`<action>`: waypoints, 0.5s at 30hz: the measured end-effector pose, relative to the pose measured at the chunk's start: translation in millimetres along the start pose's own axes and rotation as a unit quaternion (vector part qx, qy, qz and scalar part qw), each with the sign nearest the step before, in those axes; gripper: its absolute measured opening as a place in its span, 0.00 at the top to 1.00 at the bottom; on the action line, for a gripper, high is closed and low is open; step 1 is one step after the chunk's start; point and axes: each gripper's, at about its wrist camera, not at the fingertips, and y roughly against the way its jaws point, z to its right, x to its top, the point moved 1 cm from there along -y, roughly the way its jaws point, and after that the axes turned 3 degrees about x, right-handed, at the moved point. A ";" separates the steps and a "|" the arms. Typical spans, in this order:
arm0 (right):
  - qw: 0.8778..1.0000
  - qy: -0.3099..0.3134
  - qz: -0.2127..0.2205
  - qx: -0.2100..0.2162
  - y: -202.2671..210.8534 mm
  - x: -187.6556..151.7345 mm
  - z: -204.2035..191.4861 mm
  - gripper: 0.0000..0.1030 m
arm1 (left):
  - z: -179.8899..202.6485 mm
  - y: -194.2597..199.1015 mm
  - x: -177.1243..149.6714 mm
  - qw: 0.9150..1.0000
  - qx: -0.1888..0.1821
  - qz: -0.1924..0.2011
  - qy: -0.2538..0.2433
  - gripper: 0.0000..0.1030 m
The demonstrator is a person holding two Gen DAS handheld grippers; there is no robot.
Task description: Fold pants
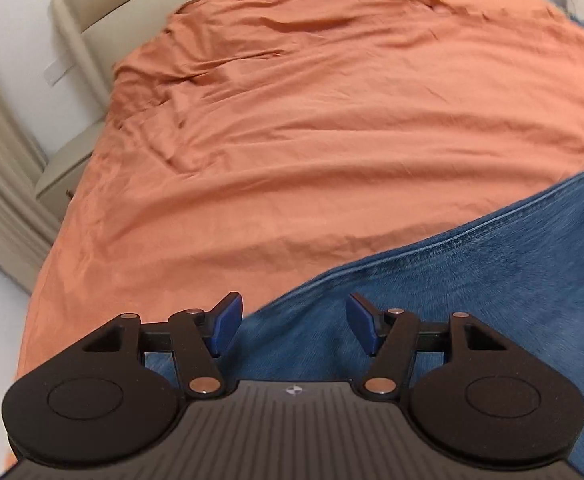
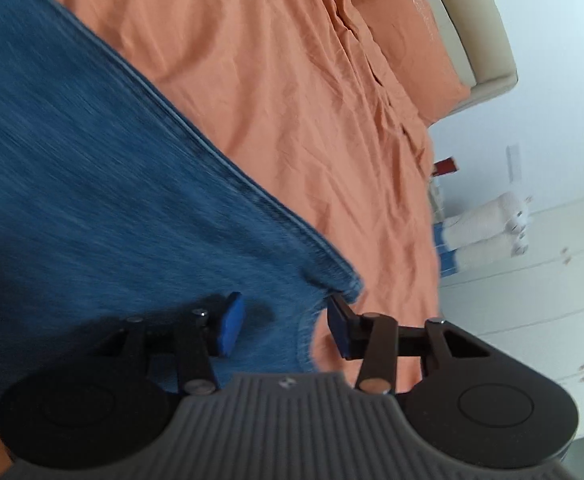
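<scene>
Jeans (image 1: 472, 280) flat on orange bedcover (image 1: 292, 140). Left gripper (image 1: 294, 324) above jeans near seam edge, jaws wide, empty. Right gripper (image 2: 286, 328) over jeans corner, jaws parted, cloth between but unpinched. Advice: square edges, smooth denim, re-grip both corners evenly before next fold.

Left gripper (image 1: 294, 322), jaws apart, over jeans (image 1: 472, 280) on orange bedspread (image 1: 292, 120)
</scene>
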 end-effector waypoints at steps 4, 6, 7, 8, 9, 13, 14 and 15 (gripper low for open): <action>0.995 -0.059 0.012 0.084 44.0 -5.4 -28.0 0.60 | -46.5 35.2 -31.9 0.997 -0.014 -0.017 0.078 0.31; 0.990 -0.078 0.020 0.117 65.7 -10.1 -47.0 0.60 | -70.4 48.5 -53.2 0.991 -0.022 -0.027 0.126 0.31; 0.988 -0.084 0.025 0.128 76.1 -11.9 -58.5 0.60 | -80.4 54.8 -66.0 0.987 -0.026 -0.032 0.153 0.31; 0.986 -0.088 0.030 0.137 85.7 -14.3 -68.8 0.60 | -90.9 59.4 -78.9 0.982 -0.032 -0.036 0.182 0.31; 0.984 -0.093 0.035 0.145 95.8 -17.0 -79.0 0.60 | -100.5 63.4 -92.6 0.976 -0.039 -0.038 0.212 0.31; 0.975 -0.127 0.047 0.177 129.8 -23.9 -102.6 0.60 | -129.3 69.7 -148.7 0.943 -0.065 -0.036 0.326 0.30; 0.972 -0.139 0.048 0.185 136.4 -24.7 -106.3 0.60 | -133.9 67.5 -161.1 0.932 -0.073 -0.034 0.353 0.29; 0.968 -0.153 0.049 0.195 144.4 -25.4 -111.3 0.59 | -139.5 64.1 -174.4 0.918 -0.085 -0.031 0.386 0.28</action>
